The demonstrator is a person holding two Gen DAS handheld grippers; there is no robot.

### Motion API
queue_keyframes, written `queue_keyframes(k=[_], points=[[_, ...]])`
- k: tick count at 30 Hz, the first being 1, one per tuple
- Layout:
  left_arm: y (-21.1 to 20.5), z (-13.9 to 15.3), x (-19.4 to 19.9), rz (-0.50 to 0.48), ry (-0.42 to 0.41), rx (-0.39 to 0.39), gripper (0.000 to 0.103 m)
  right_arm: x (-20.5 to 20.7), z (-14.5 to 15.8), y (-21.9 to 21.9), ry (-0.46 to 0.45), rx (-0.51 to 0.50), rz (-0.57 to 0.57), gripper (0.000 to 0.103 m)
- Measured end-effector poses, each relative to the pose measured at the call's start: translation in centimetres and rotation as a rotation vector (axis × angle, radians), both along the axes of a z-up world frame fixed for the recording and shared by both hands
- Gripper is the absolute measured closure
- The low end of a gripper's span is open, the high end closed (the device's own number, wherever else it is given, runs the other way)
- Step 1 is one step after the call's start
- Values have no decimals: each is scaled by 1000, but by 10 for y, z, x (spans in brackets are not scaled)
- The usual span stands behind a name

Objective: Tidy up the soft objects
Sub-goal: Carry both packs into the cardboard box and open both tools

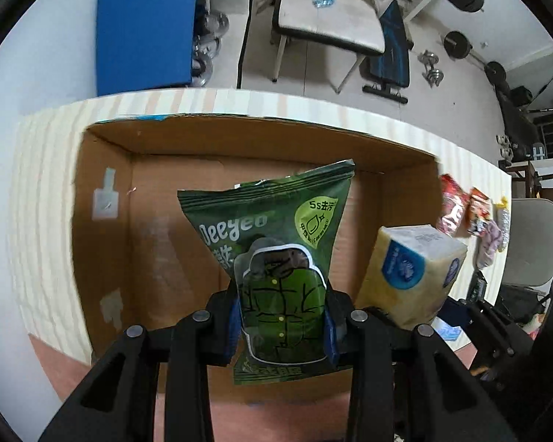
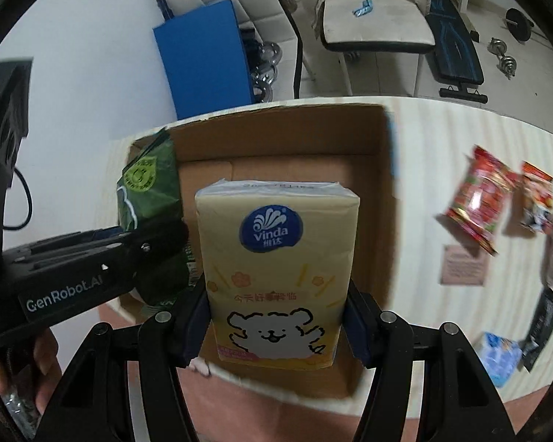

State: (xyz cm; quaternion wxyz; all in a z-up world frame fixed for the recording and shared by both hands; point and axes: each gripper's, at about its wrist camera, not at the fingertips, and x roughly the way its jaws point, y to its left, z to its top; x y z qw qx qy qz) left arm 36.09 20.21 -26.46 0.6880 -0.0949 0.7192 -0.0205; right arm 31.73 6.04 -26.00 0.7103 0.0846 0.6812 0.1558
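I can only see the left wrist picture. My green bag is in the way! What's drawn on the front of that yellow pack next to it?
Observer: A white cartoon bear, under a blue Vinda logo, on the yellow tissue pack. The right tool is shut on it.
Operator: Is it over the box too?
Observer: Yes, it is held above the open cardboard box, with the green bag just to its left.
Operator: What's left on the table that I can't see?
Observer: Near the red snack bags lie a light blue packet and a black pouch.
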Motion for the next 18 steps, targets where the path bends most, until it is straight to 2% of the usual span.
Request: queue_keyframes(k=[5,9,15,18], points=[[16,-47,25,-18,65,-47,71,23,-41,26,42,-63,-3,38],[17,-67,34,-38,89,-61,71,36,-66,34,53,-112,1,38],[13,-78,41,-92,96,-47,70,50,-84,40,40,-165,4,38],[11,-79,44,-112,102,-14,68,55,-91,40,40,-191,10,38]])
